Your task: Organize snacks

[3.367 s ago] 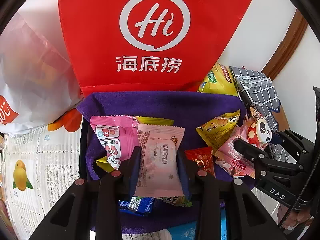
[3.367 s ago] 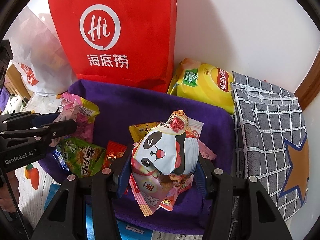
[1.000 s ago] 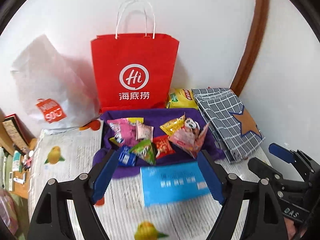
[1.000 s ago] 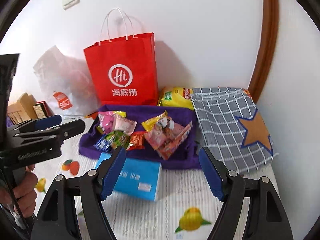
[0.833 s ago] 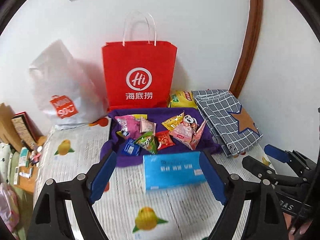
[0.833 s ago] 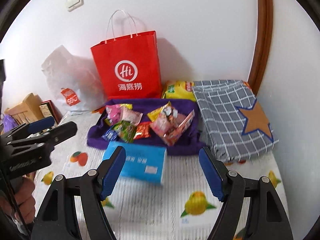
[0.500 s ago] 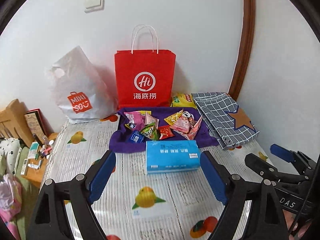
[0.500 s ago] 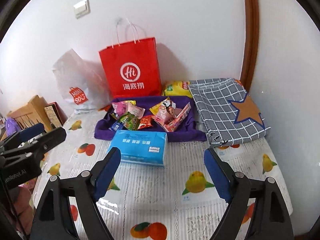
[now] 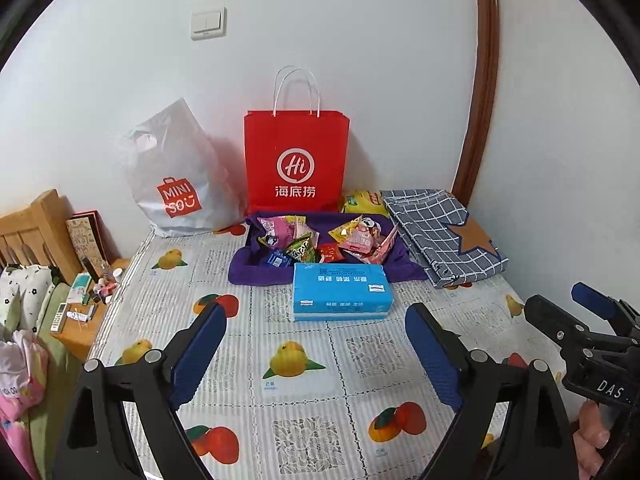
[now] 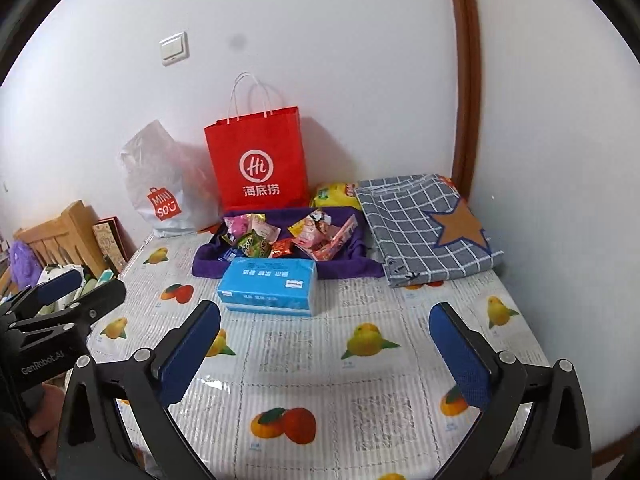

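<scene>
Left wrist: crinkly snack packets (image 9: 320,242) on purple cloth (image 9: 256,272) (perhaps velvety), fingers (image 9: 198,354) widening, empty.

Both wrist views look down, sharing the distant snacks (image 9: 320,240)

Plain white painted wall (image 9: 360,60) carrying a white two-rocker light switch (image 9: 208,23) high on the left. Curved brown wooden door trim (image 9: 482,92) runs up the right corner. Worktop covered by a white fruit-print plastic cloth (image 9: 304,364). Left edge — light wooden headboard (image 9: 32,228) and a low wooden side shelf (image 9: 86,320) cluttered with small items. Lighting even — soft shadows.
</scene>
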